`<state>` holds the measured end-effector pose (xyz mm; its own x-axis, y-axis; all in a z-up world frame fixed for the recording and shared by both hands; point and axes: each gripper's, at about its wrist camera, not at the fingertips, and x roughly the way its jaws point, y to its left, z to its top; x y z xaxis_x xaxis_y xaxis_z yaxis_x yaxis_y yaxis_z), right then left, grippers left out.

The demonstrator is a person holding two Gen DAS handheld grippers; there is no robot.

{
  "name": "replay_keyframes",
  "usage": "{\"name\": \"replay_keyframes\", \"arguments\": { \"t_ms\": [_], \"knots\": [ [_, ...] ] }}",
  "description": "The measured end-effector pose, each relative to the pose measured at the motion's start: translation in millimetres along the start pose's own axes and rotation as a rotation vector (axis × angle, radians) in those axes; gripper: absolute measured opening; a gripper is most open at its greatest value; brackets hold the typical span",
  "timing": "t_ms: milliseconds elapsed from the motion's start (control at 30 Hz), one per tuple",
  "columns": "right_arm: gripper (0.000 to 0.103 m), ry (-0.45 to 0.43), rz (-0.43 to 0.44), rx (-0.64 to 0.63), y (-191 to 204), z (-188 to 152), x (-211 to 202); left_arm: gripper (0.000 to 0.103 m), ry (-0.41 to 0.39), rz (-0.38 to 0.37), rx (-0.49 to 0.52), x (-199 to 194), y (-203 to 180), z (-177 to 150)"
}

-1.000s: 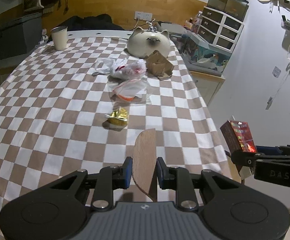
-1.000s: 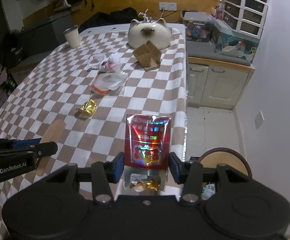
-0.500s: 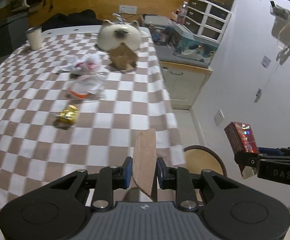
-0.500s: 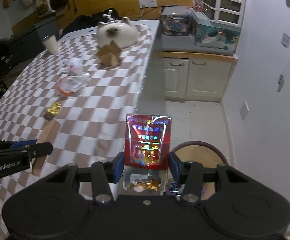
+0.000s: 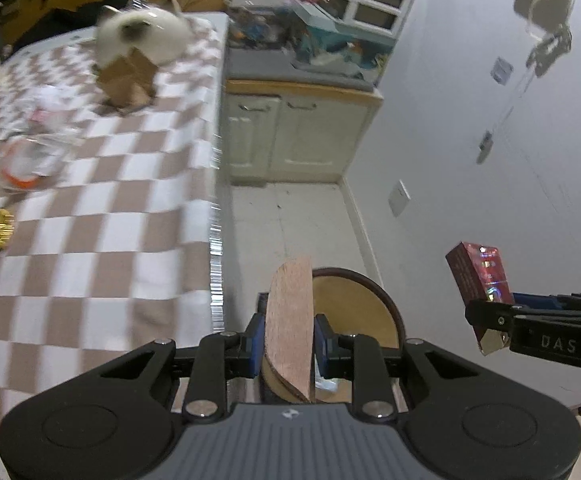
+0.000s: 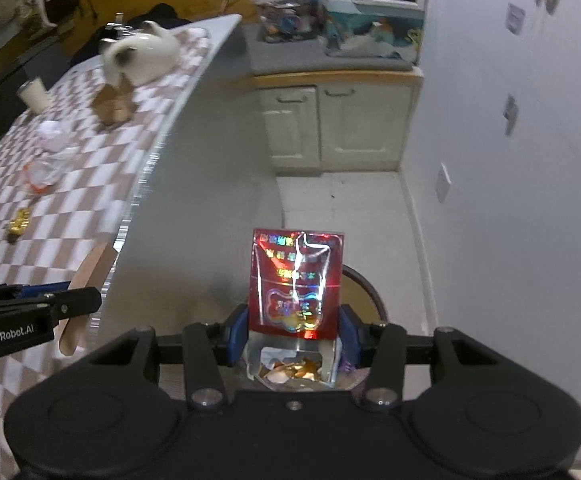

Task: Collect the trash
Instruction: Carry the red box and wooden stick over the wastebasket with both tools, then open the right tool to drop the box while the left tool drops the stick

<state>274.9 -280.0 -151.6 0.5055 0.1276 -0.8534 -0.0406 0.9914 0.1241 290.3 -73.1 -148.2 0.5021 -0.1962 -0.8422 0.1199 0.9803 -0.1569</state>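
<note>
Red foil packet (image 6: 296,282) clamped in right tongs (image 6: 295,334), brown cardboard piece (image 5: 290,320) clamped in left tongs (image 5: 289,338), both past table edge (image 5: 215,240).

Both grippers are now off the checkered table (image 5: 90,272) and out over the floor. The left gripper (image 5: 288,340), with its wooden piece (image 5: 290,320), and the right gripper (image 6: 294,336), with its red packet (image 6: 296,280), now hang above the round bin (image 5: 354,308) at six o'clock.
</note>
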Motion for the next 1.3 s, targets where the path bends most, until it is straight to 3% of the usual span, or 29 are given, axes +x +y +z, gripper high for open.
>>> {"name": "replay_keyframes", "arguments": {
  "t_ms": [300,567,1000,1300],
  "knots": [
    [0.049,0.094,-0.035,0.086,-58,-8,41,0.027,0.123,-0.04,0.04,65,-35,10],
    [0.05,0.221,0.005,0.156,-82,-13,108,0.027,0.242,-0.072,0.036,130,-40,15],
    [0.051,0.365,0.079,0.18,-89,-4,227,0.027,0.385,-0.023,0.054,211,-35,4],
    [0.052,0.434,0.101,0.164,-73,-5,279,0.027,0.443,-0.011,0.054,248,-30,-1]
  ]
}}
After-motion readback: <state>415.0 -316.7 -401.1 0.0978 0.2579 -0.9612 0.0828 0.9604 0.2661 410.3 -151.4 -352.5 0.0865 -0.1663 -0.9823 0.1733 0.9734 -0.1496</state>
